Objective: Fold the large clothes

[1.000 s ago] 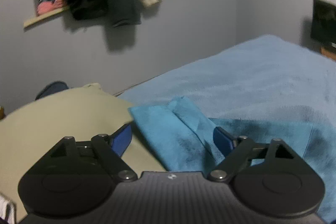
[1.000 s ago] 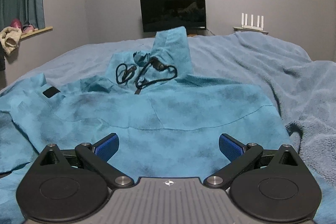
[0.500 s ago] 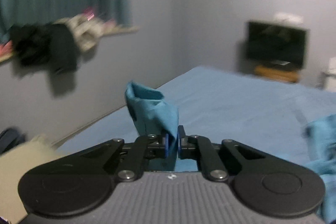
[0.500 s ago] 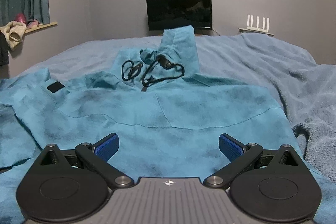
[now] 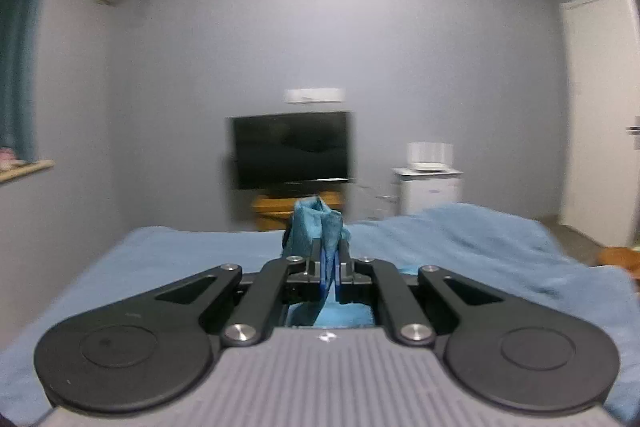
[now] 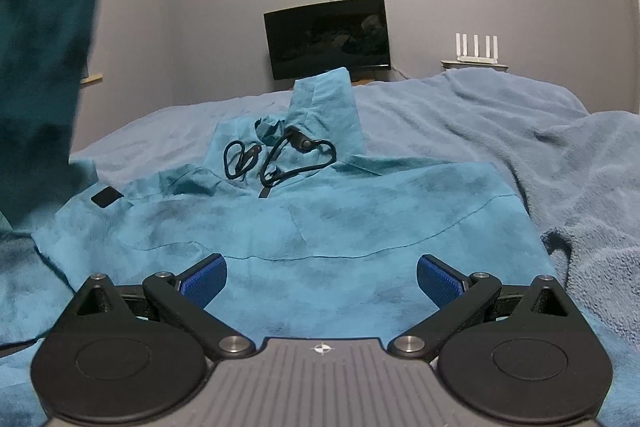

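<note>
Left wrist view: my left claw is clamped on the teal sleeve, lifted at 12 o'clock. Right wrist view: my right claw gapes empty; the hoodie lies lengthwise toward 12, its raised sleeve at 10 o'clock.

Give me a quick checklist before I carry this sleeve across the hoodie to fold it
1. Left hand-held gripper gripping the sleeve: ok, shut on a bunch of teal cloth.
2. Sleeve lifted off the bed: ok, it hangs raised at the left edge of the right wrist view.
3. Hoodie body lying flat: ok, spread on the blue blanket, a few shallow wrinkles.
4. Black drawstring clear of the fold: not ok, it lies loose in loops across the collar and chest.
5. Right hand-held gripper free: ok, open above the hem, holding nothing.
6. Far sleeve already folded in: cannot tell.
</note>
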Action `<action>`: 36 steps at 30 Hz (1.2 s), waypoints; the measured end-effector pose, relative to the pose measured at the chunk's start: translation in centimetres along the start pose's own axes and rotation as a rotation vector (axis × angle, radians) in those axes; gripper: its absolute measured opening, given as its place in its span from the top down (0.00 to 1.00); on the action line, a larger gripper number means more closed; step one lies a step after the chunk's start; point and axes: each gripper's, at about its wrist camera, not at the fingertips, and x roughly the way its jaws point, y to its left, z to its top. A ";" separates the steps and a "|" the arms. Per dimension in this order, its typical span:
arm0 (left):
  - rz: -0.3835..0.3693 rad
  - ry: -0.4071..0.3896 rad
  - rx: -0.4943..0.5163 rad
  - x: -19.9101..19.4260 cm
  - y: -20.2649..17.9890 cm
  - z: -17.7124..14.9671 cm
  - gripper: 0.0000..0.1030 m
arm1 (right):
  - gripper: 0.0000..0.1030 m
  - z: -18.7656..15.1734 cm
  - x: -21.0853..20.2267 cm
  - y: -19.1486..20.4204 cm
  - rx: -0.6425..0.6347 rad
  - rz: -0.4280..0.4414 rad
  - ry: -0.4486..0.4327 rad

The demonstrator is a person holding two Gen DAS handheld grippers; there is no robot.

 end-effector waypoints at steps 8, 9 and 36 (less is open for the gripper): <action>-0.221 0.096 0.008 7.7 -15.4 -0.3 1.00 | 0.00 -0.5 0.8 -2.0 0.070 -0.004 0.011; -0.263 0.132 0.001 8.4 -17.7 -1.0 1.00 | 0.00 -0.6 0.8 -2.2 0.086 -0.005 0.014; 0.153 0.500 -0.130 4.7 4.9 -21.9 0.24 | 0.62 -0.9 3.8 -5.9 0.371 0.048 0.100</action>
